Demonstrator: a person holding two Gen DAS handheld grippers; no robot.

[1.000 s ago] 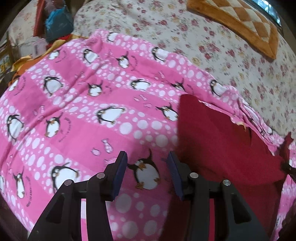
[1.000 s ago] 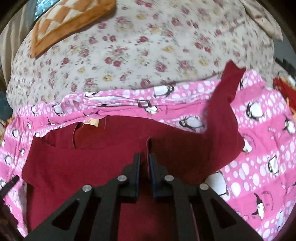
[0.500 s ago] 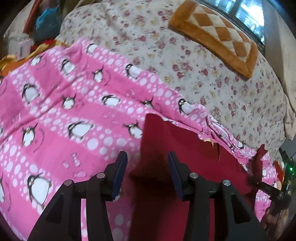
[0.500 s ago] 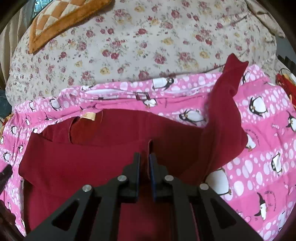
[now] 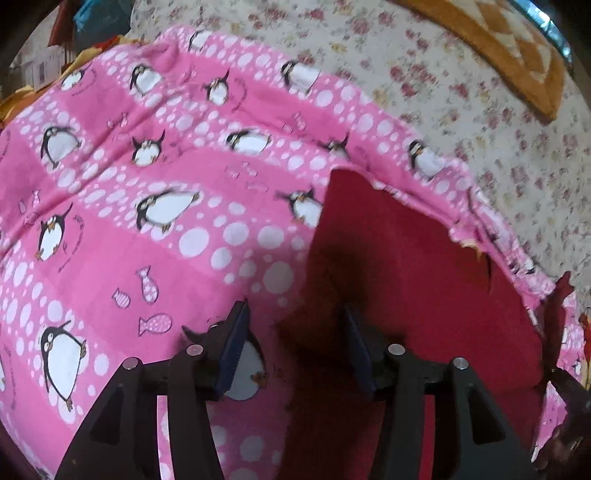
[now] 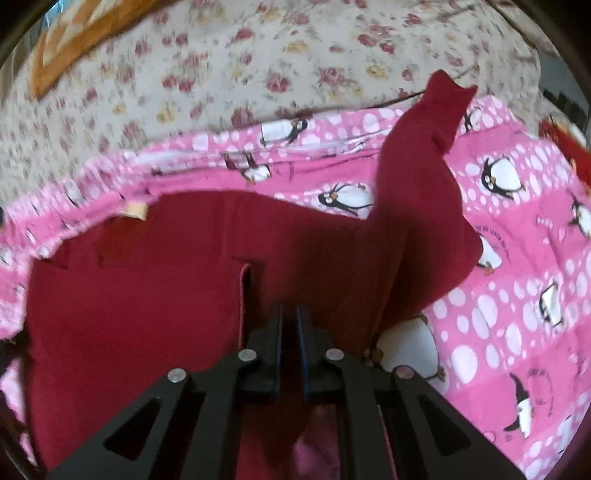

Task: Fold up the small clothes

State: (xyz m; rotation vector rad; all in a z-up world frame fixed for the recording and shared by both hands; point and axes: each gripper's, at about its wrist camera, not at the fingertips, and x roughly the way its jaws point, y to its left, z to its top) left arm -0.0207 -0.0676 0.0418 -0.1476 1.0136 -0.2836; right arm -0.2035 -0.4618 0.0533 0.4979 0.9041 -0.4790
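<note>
A dark red garment (image 5: 406, 277) lies spread on a pink penguin blanket (image 5: 147, 258). My left gripper (image 5: 293, 345) hovers over the garment's left edge. Its jaws are opening, the cloth edge lies below the gap, and the pads press on nothing. In the right wrist view the red garment (image 6: 147, 295) fills the middle, with a tan neck label (image 6: 135, 211) at its far edge and one sleeve (image 6: 417, 184) stretched up to the right. My right gripper (image 6: 290, 341) is shut on a raised fold of this red cloth.
The pink blanket (image 6: 517, 277) lies on a floral bedspread (image 5: 443, 92) that runs far behind it. An orange checkered cushion (image 5: 498, 44) sits at the back. Bags and bright cloths (image 5: 92, 22) are piled beyond the blanket's far left corner.
My left gripper shifted from the pink blanket to the red garment's left edge, and its jaws now stand wider. My right gripper sank closer to the garment, still shut.
</note>
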